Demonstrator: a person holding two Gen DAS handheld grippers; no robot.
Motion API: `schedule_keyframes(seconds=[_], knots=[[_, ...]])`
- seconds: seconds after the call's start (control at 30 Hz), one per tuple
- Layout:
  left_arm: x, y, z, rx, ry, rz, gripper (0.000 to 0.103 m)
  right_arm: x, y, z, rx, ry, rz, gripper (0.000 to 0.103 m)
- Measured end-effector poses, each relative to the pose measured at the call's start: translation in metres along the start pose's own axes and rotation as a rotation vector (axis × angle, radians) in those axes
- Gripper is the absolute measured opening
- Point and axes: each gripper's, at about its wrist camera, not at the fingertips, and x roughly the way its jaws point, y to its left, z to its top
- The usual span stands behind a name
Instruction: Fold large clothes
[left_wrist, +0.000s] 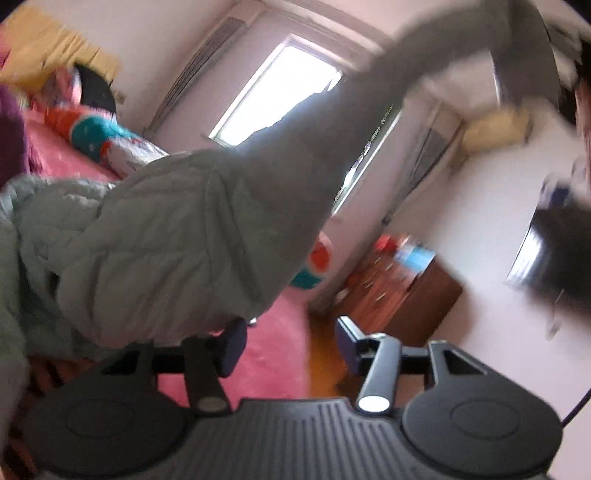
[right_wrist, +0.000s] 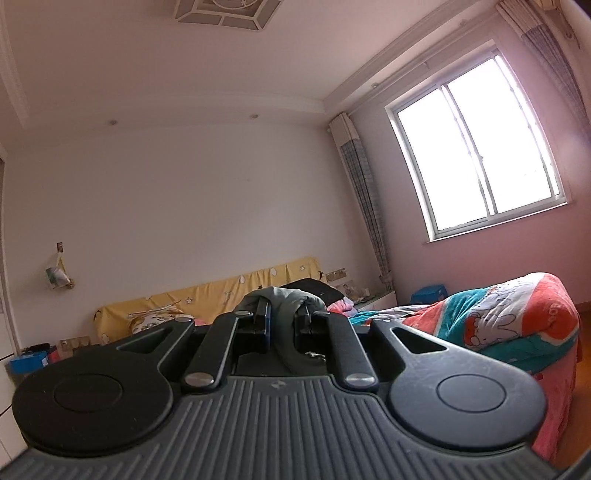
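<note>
A: Left wrist view first. The left gripper has its jaws spread, nothing between the pads, pink bed showing through the gap. The pale green quilted jacket hangs just above and left of it, bulk resting toward the bed, one part stretched up to the top right. Blurry up there, so I can't tell what holds it.

B: Does the left finger touch the jacket?

A: It sits right under the hem; contact I can't tell. Right wrist view: the right gripper is pressed nearly together, pinching a fold of the same grey-green cloth, which bunches above the fingertips.

B: So only the right view shows a grip.

A: Yes, and only the left view shows the jacket's spread. The right view sees just the pinched bit.

B: Surface and room?

A: In the left view, left to right: yellow cover, rolled blanket in orange, teal and white on the pink bed, bright window, wooden dresser on an orange wood floor, dark screen on the wall. The right view, left to right: small wall hanging, yellow-covered headboard, curtain, window, blue stool, cartoon blanket on the bed at right.
</note>
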Motion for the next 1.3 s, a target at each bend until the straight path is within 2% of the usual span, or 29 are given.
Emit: schedule_keyframes(seconds=[0.03,0.07,0.13,0.2,0.27,0.33,0.37,0.43,0.47,0.57,0.67,0.73,0.77,0.8,0.83,0.87,0.9,0.93,1.0,1.1,1.17,1.23,1.3], knots=[[-0.001,0.002,0.001,-0.031,-0.005,-0.026,0.067,-0.001,-0.003,-0.003,0.005,0.001,0.004,0.012],[-0.002,0.000,0.002,-0.063,-0.003,-0.053,0.076,-0.002,-0.002,-0.002,0.009,0.002,0.008,0.012],[-0.002,-0.003,0.001,-0.137,0.001,-0.111,0.083,-0.005,-0.001,-0.004,0.013,0.005,0.016,0.012],[-0.004,-0.003,-0.004,-0.224,-0.004,-0.150,0.099,-0.007,-0.002,-0.008,0.014,0.011,0.025,0.012],[-0.003,-0.004,-0.011,-0.254,-0.010,-0.105,0.102,-0.007,-0.004,-0.010,0.016,0.018,0.023,0.013],[-0.004,-0.009,-0.011,-0.235,-0.007,-0.070,0.102,-0.006,-0.006,-0.011,0.024,0.024,0.023,0.013],[-0.005,-0.016,-0.010,-0.177,-0.021,-0.028,0.102,-0.006,-0.008,-0.012,0.026,0.025,0.023,0.013],[-0.008,-0.042,-0.008,0.073,-0.064,0.121,0.102,-0.006,-0.011,-0.013,0.033,0.024,0.019,0.013],[-0.008,-0.054,-0.007,0.184,-0.069,0.168,0.102,-0.005,-0.013,-0.014,0.041,0.025,0.021,0.013],[-0.001,-0.082,-0.006,0.414,-0.072,0.263,0.102,-0.006,-0.016,-0.015,0.056,0.027,0.024,0.013],[0.016,-0.097,-0.003,0.558,-0.054,0.313,0.102,-0.007,-0.015,-0.017,0.079,0.032,0.037,0.014],[0.030,-0.094,0.003,0.578,-0.035,0.352,0.098,-0.006,-0.014,-0.017,0.091,0.039,0.049,0.015],[0.035,-0.093,0.003,0.599,-0.019,0.371,0.092,-0.005,-0.013,-0.017,0.093,0.043,0.054,0.015],[0.040,-0.090,0.002,0.618,-0.005,0.391,0.080,-0.003,-0.010,-0.016,0.093,0.045,0.058,0.016],[0.048,-0.087,-0.001,0.630,0.013,0.407,0.072,-0.003,-0.009,-0.016,0.097,0.047,0.061,0.016],[0.052,-0.081,-0.002,0.626,0.034,0.417,0.052,-0.003,-0.008,-0.016,0.101,0.051,0.067,0.017],[0.057,-0.071,0.003,0.606,0.049,0.429,0.028,-0.003,-0.007,-0.015,0.104,0.053,0.070,0.017],[0.057,-0.062,0.008,0.577,0.060,0.439,0.021,-0.001,-0.008,-0.015,0.103,0.057,0.071,0.018],[0.045,-0.052,0.018,0.547,0.065,0.440,0.008,-0.003,-0.008,-0.017,0.090,0.068,0.065,0.019],[0.018,-0.058,0.028,0.586,0.076,0.400,0.003,-0.002,-0.012,-0.020,0.081,0.092,0.037,0.025],[-0.003,-0.061,0.039,0.577,0.103,0.352,0.003,0.000,-0.016,-0.021,0.077,0.108,0.012,0.042],[-0.031,-0.066,0.044,0.614,0.142,0.313,0.003,0.005,-0.019,-0.024,0.066,0.124,-0.036,0.089],[-0.057,-0.070,0.047,0.619,0.187,0.282,0.003,0.013,-0.022,-0.029,0.046,0.149,-0.081,0.100]])
